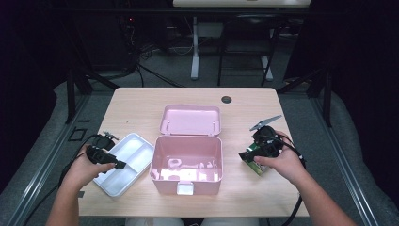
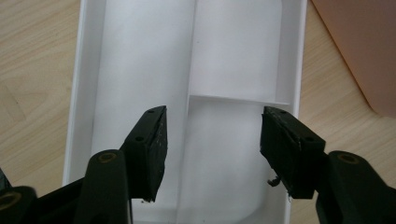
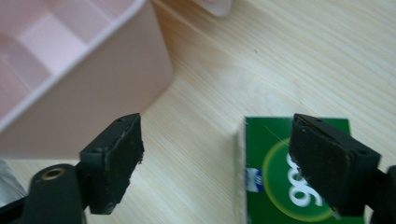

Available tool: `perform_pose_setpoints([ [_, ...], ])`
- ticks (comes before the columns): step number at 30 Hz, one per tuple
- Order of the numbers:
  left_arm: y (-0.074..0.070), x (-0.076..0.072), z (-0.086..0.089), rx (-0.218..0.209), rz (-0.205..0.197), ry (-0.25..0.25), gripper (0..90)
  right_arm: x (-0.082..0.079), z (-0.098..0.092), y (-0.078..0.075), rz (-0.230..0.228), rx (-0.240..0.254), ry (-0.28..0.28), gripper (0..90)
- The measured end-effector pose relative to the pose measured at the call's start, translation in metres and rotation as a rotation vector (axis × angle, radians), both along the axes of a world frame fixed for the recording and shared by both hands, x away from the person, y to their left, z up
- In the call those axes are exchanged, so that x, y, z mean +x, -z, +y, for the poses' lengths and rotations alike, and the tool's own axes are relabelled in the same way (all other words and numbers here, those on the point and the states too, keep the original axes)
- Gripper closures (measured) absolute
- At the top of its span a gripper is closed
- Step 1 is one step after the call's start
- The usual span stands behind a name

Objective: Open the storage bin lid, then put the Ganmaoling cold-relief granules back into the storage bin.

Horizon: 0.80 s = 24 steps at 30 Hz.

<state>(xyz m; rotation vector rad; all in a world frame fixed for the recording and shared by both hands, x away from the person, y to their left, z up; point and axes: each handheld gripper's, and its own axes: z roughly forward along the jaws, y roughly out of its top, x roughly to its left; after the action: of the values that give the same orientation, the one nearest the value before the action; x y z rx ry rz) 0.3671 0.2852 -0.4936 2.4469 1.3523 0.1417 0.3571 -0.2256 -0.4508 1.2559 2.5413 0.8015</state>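
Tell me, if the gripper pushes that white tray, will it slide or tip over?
The white tray would probably slide: it sits low and flat on the smooth wooden table. Its thin walls and empty compartments suggest light plastic, so a small nudge may move it. It looks stiff, so it likely wouldn't bend much.

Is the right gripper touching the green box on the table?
Cannot tell. In the right gripper view the right gripper stands open above the green box; one pad overlaps the box, but no gap or contact shows plainly.
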Motion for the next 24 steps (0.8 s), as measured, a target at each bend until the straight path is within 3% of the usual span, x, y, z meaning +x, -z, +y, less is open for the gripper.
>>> perform_pose_setpoints([
  [6,-0.003,-0.001,-0.002,0.003,-0.012,0.018,37.3,0.013,-0.008,0.003,0.06,-0.085,0.01,14.3],
  [8,-0.005,-0.002,-0.003,0.001,-0.013,0.023,37.3,0.019,-0.011,0.005,0.115,-0.118,0.017,11.4],
  [10,-0.006,-0.002,-0.003,0.001,-0.015,0.024,37.1,0.021,-0.012,0.006,0.131,-0.133,0.016,10.6],
  [11,-0.007,-0.003,-0.003,-0.003,-0.018,0.017,36.1,0.024,-0.012,0.007,0.168,-0.159,0.014,9.3],
  [15,-0.007,-0.002,-0.003,-0.004,-0.019,0.016,35.4,0.03,-0.014,0.009,0.202,-0.227,0.016,6.0],
  [24,-0.006,-0.002,-0.004,0.0,-0.02,0.02,34.4,0.042,-0.017,0.012,0.253,-0.261,0.005,5.4],
])
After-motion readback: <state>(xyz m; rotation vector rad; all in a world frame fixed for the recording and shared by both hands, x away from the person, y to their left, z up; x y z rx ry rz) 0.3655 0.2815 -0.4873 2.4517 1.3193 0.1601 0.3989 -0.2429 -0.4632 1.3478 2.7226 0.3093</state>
